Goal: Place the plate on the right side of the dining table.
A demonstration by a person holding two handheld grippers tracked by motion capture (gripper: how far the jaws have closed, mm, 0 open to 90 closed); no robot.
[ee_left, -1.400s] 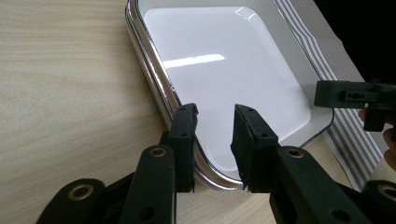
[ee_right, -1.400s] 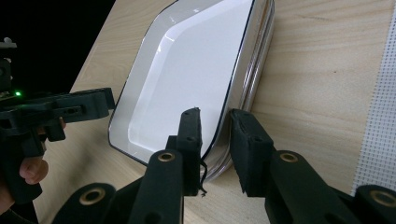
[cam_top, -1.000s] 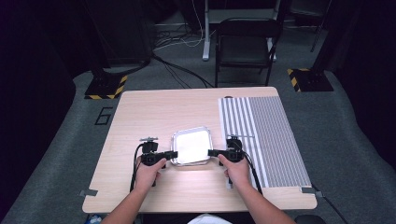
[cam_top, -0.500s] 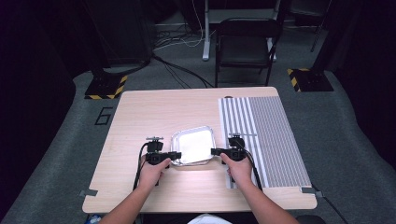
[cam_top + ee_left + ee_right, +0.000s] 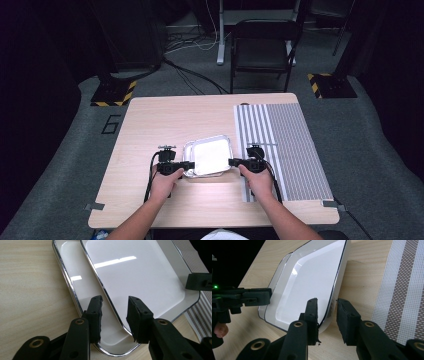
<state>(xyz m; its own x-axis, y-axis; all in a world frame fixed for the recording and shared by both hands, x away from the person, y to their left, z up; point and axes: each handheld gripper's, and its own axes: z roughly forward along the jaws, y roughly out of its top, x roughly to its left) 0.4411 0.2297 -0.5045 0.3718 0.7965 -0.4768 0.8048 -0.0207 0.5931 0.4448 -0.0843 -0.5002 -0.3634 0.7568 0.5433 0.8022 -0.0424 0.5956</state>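
Two white trays (image 5: 140, 277), one nested askew in the other (image 5: 72, 287), at the centre of the high view. Two black grippers, one at the stack's left edge (image 5: 186, 165), one at its right edge (image 5: 233, 162). Two hands, left (image 5: 166, 181) and right (image 5: 260, 181). One wooden table (image 5: 165, 120). One striped mat (image 5: 290, 145), right of centre. One dark chair (image 5: 262, 45), upper middle.

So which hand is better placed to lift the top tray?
Probably right: the open right tongs straddle the top tray rim alone, while the left tongs straddle it with the lower tray directly underneath.
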